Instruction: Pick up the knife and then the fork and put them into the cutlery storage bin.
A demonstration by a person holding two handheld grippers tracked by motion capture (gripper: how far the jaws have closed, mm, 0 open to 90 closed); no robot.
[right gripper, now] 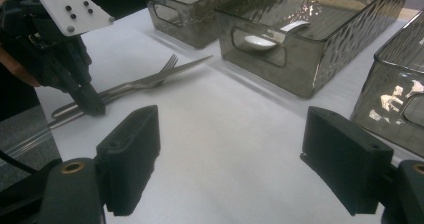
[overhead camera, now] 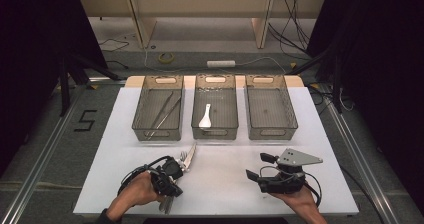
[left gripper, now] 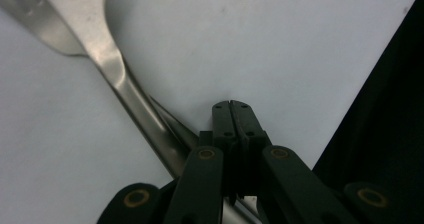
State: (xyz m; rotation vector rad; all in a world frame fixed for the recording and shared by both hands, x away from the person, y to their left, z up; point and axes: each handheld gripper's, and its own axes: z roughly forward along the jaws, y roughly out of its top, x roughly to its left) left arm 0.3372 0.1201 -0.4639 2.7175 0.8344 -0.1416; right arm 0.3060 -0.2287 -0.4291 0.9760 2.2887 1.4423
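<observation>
A steel fork (overhead camera: 183, 157) and knife (overhead camera: 191, 151) lie crossed on the white table (overhead camera: 225, 184), their tips toward the bins. My left gripper (overhead camera: 172, 189) points down at their handle ends near the front edge. In the left gripper view its jaws (left gripper: 232, 106) are pressed together, with a steel handle (left gripper: 107, 49) running past on their left. The right gripper view shows those fingertips (right gripper: 92, 104) touching the handles (right gripper: 125, 89); nothing shows pinched between them. My right gripper (overhead camera: 260, 166) stands open at the front right, with bare table between its pads (right gripper: 130, 159).
Three clear smoky bins stand in a row at the back: the left one (overhead camera: 142, 129) holds long steel tongs (overhead camera: 162, 114), the middle one (overhead camera: 196, 126) a white spoon (overhead camera: 205, 116), the right one (overhead camera: 292, 124) nothing. The table's front edge is close to both hands.
</observation>
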